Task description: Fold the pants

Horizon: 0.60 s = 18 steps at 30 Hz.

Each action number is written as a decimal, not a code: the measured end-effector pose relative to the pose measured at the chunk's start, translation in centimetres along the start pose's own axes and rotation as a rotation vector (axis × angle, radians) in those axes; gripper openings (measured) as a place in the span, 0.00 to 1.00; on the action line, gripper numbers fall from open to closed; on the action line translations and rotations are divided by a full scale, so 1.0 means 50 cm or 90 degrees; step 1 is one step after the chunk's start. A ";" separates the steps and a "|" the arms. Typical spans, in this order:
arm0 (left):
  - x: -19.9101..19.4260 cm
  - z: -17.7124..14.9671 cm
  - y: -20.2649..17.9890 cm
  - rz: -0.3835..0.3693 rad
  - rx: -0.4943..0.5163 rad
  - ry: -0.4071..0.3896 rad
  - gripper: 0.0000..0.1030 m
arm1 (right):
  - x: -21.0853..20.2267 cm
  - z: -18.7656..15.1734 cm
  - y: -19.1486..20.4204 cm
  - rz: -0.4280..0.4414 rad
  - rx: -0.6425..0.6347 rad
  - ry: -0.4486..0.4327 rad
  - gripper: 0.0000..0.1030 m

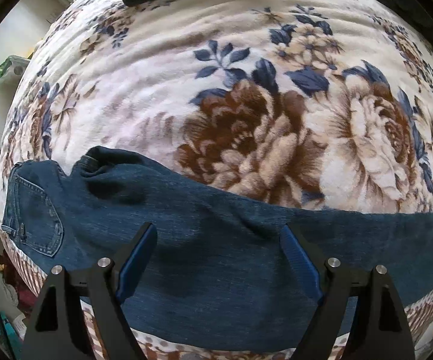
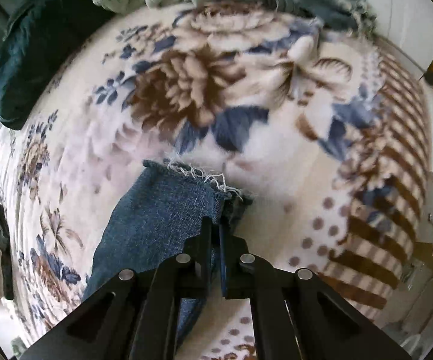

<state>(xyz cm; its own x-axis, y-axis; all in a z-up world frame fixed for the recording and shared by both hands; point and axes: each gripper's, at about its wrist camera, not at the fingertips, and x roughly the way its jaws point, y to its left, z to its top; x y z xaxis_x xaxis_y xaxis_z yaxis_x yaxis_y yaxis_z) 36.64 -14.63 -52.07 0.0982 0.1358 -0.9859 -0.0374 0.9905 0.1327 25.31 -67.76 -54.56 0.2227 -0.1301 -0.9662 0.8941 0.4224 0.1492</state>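
Blue jeans [image 1: 216,258] lie stretched across the near edge of a floral blanket [image 1: 162,69]. The left gripper [image 1: 218,240] hangs above them with jaws spread wide, holding nothing. The right gripper [image 2: 215,225] is clamped tight on the frayed hem [image 2: 204,177] of 1 leg.

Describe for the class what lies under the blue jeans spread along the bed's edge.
Under the jeans lies a floral blanket, showing along both long sides of the denim. What the blanket hides, and its pattern beneath the jeans, cannot be seen.
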 end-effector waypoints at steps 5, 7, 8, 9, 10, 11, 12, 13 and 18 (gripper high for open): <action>-0.004 0.004 0.040 0.006 -0.019 0.001 0.81 | 0.087 0.006 -0.035 -0.028 0.009 0.118 0.05; -0.010 -0.001 0.068 0.011 -0.034 0.003 0.81 | 0.092 0.018 -0.028 -0.024 -0.001 0.175 0.15; -0.014 -0.004 0.085 0.015 -0.042 0.007 0.81 | 0.077 0.021 -0.014 -0.019 -0.022 0.184 0.32; -0.019 -0.008 0.106 0.014 -0.056 0.012 0.81 | 0.057 0.021 -0.001 -0.016 -0.043 0.182 0.46; -0.023 -0.012 0.125 0.012 -0.071 0.014 0.81 | 0.024 0.017 0.026 -0.023 -0.080 0.174 0.71; -0.027 -0.010 0.142 0.011 -0.084 0.015 0.81 | -0.011 0.005 0.060 -0.024 -0.125 0.168 0.75; -0.032 -0.008 0.169 0.011 -0.103 0.016 0.81 | -0.040 -0.012 0.098 -0.013 -0.165 0.170 0.75; -0.036 -0.005 0.200 0.007 -0.124 0.016 0.81 | -0.062 -0.031 0.131 0.001 -0.196 0.175 0.75; -0.018 0.011 0.311 0.020 -0.181 0.024 0.81 | -0.077 -0.238 0.408 0.157 -0.388 0.350 0.75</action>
<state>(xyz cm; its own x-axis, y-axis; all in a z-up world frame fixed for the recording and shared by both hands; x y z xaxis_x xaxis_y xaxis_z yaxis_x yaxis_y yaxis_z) 36.50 0.68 -49.08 0.0555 0.1601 -0.9855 -0.3180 0.9385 0.1345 38.10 -47.98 -50.30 0.0224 0.4167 -0.9088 0.4448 0.8099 0.3823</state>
